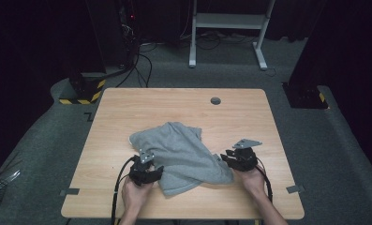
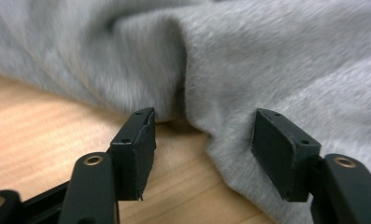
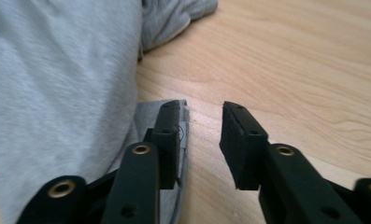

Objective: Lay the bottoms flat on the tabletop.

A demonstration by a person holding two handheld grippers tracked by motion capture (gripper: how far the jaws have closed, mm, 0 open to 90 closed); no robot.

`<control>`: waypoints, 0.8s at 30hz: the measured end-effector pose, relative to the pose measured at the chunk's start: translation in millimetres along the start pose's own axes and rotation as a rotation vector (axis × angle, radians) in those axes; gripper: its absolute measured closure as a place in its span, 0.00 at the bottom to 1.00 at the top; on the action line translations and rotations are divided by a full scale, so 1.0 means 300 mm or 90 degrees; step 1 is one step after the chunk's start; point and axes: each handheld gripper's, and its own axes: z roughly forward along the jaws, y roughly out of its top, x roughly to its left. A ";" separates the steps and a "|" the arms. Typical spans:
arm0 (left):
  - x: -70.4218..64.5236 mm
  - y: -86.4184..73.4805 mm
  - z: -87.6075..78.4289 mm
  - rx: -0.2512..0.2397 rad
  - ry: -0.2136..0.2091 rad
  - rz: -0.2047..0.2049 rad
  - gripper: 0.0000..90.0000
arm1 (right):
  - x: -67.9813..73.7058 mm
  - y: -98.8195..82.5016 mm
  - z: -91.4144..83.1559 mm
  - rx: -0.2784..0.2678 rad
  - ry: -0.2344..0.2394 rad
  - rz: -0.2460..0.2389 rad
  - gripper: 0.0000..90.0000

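A soft, limp grey fleece garment (image 1: 181, 154) is lying mid-frame between the released left gripper (image 1: 152, 174) and released right gripper (image 1: 230, 159), likely best pinched at its hem.

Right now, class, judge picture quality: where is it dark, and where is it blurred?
High view: the room around the lit table is nearly black. Left gripper view: the grey garment is soft with blur. Right gripper view: the wood grain beyond the jaws looks soft.

no readable text, labels or numbers anywhere (floor stripes carry no wording)
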 end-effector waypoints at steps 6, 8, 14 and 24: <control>-0.004 -0.018 0.004 -0.004 0.012 0.001 0.41 | 0.037 0.024 0.087 0.037 -0.007 -0.029 0.64; -0.006 -0.018 0.003 -0.006 0.006 0.008 0.43 | 0.048 0.031 0.112 0.058 0.000 -0.045 0.79; -0.024 -0.004 0.001 0.006 -0.049 0.039 0.91 | 0.050 0.021 0.067 0.055 -0.011 -0.088 0.98; 0.061 -0.003 -0.034 0.002 -0.006 0.007 0.95 | -0.068 -0.142 -0.127 0.037 -0.084 -0.014 0.98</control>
